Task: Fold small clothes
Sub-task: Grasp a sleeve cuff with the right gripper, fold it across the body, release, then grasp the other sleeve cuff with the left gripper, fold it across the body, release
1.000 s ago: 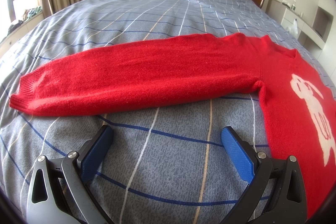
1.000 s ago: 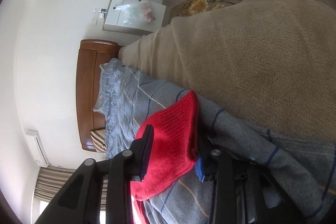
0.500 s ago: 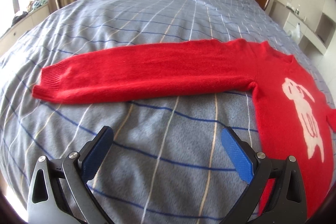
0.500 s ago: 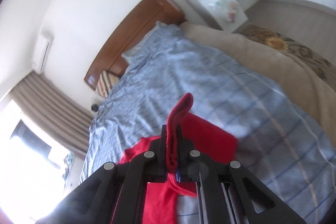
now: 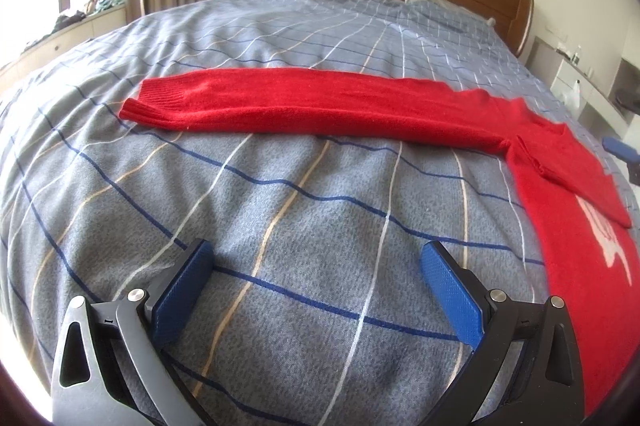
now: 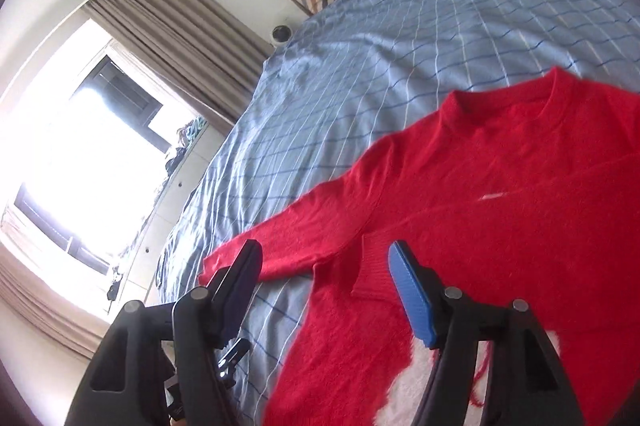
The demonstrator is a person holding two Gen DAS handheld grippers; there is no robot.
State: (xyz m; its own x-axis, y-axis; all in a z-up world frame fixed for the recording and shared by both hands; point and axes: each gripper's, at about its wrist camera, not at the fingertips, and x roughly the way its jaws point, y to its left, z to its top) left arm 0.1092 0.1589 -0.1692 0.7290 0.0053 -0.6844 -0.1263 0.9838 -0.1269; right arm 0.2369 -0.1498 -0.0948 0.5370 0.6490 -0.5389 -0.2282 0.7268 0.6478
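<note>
In the lower frame, the left gripper (image 5: 316, 286) hangs wide and empty above the bed (image 5: 280, 218). The right gripper (image 6: 326, 278) is also wide, holding nothing, over the one red sweater (image 6: 500, 194). One sleeve (image 5: 568, 174) lies folded across the body; the other sleeve (image 5: 288, 104), mid-frame, probably needs folding next. Two pillows at top.
</note>
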